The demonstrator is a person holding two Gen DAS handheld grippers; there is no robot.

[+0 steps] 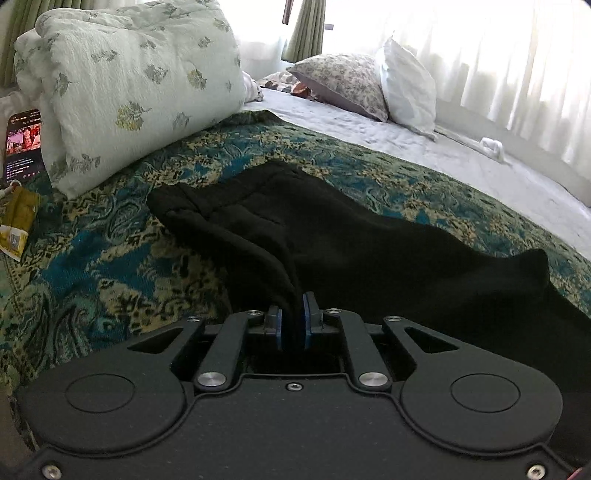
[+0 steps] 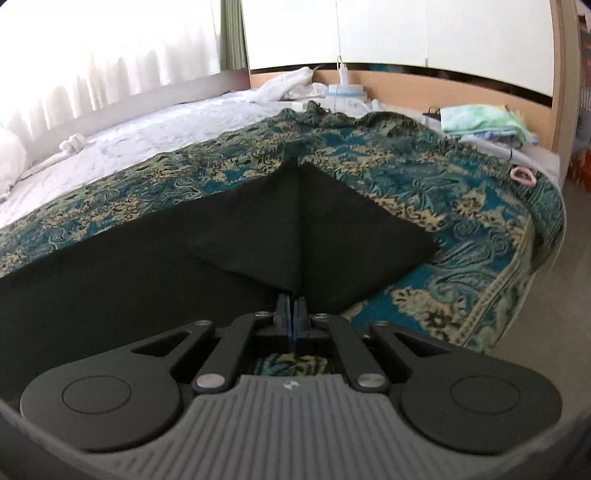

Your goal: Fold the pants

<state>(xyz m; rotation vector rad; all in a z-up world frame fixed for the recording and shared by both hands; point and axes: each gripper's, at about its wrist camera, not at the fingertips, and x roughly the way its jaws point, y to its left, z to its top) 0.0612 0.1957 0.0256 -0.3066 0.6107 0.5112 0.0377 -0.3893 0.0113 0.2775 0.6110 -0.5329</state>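
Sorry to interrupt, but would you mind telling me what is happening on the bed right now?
A person with two handheld grippers is folding black pants spread on a teal patterned blanket. The left gripper is shut on a bunched edge of the fabric, and the right gripper is shut on another part, pulling it into a peak. The fold is not finished yet. A rolled quilt lies nearby.

A bed point(image 1: 369, 125) under a teal patterned spread point(image 1: 110, 251); sheer curtains point(image 1: 498, 55) glow with daylight far right, green drapes point(image 1: 306, 33) beside them, wooden headboard point(image 2: 406, 85) beyond.
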